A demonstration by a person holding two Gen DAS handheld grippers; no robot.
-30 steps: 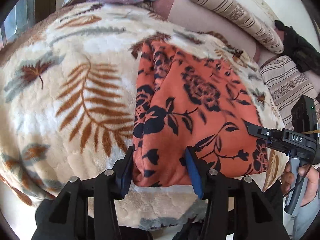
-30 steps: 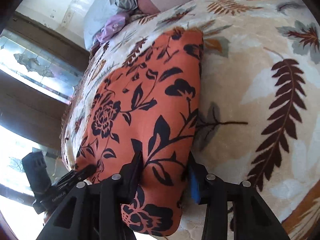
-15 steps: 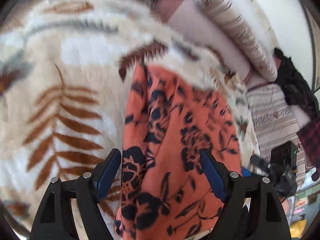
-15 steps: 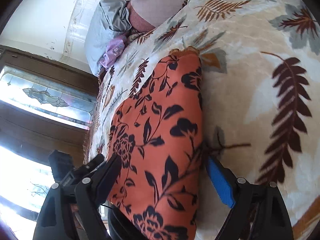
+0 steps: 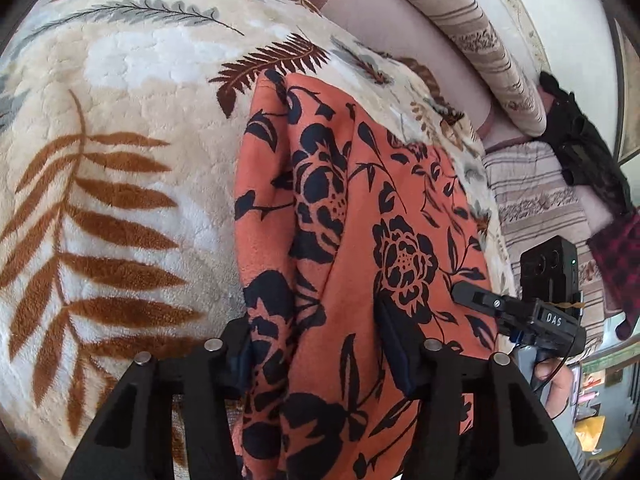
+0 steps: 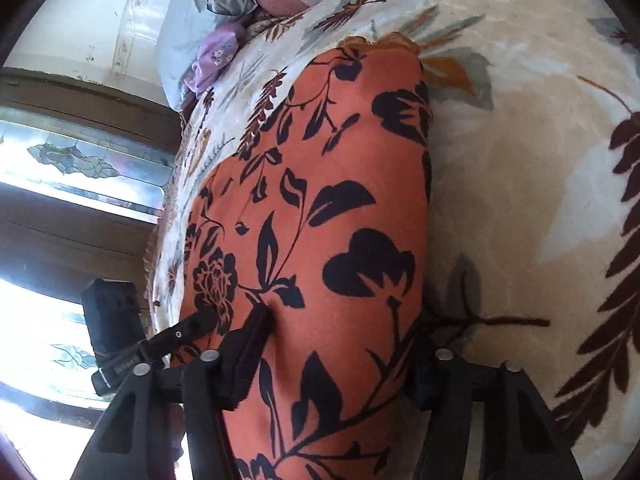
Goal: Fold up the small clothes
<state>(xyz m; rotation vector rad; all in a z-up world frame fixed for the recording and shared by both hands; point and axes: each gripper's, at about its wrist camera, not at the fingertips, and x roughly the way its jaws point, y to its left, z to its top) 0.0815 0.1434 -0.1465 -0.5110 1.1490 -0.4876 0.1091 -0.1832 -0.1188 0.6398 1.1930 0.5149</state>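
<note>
Fabric bunches between both tools: left hand-held gripper and right hand-held gripper each clamp the orange garment's near edge, seemingly to lift it off the bed for folding.

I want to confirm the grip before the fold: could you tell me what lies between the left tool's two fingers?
In the left wrist view, the orange floral garment fills the gap between the left tool's fingers, its near edge bunched there; nothing else lies between.

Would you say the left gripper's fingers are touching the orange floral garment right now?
Touching. In the left wrist view, the left gripper straddles the orange floral garment, and its right finger presses a dent into the cloth.
</note>
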